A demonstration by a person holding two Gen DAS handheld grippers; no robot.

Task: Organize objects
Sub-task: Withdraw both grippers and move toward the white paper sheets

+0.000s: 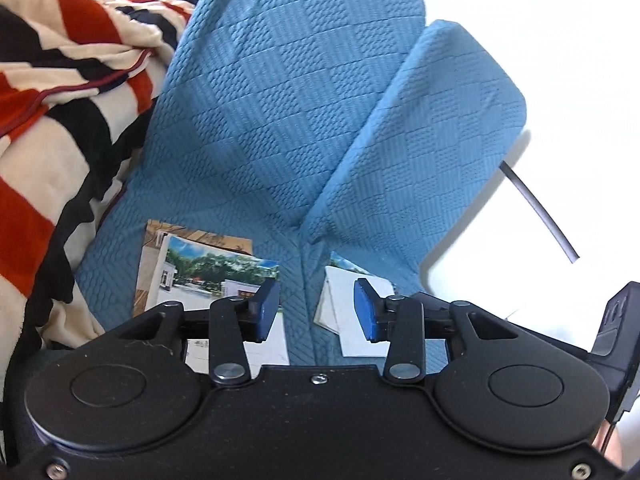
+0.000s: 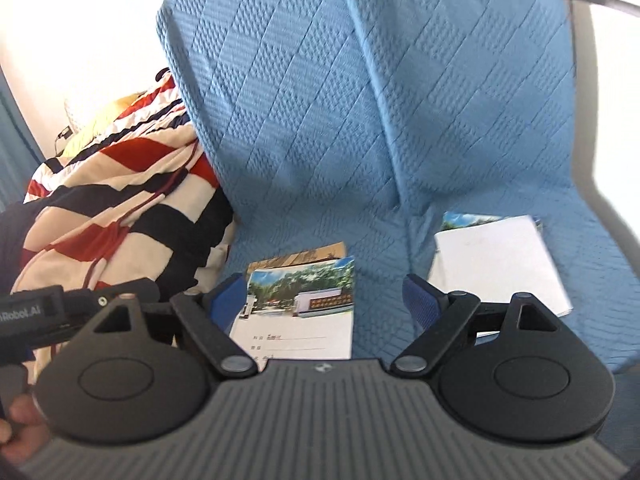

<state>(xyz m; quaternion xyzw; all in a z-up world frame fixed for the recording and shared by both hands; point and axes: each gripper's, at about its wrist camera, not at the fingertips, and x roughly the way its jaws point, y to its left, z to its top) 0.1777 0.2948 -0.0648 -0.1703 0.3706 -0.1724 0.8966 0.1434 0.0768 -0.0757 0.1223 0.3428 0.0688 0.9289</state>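
A notebook with a landscape photo cover [image 2: 302,306] lies on the blue sofa seat [image 2: 380,280], on top of a brown booklet [image 2: 298,258]. A second booklet, white side up [image 2: 500,264], lies on the seat to the right. My right gripper [image 2: 326,300] is open and empty, its jaws either side of the photo notebook, just above it. In the left wrist view my left gripper [image 1: 316,306] is open and empty over the seam between the photo notebook [image 1: 216,276] and the white booklet [image 1: 352,320].
A red, black and cream striped blanket [image 1: 60,120] is piled on the sofa's left; it also shows in the right wrist view [image 2: 120,208]. The blue quilted backrest [image 1: 288,92] rises behind the booklets. A grey cable [image 1: 540,212] hangs at the right.
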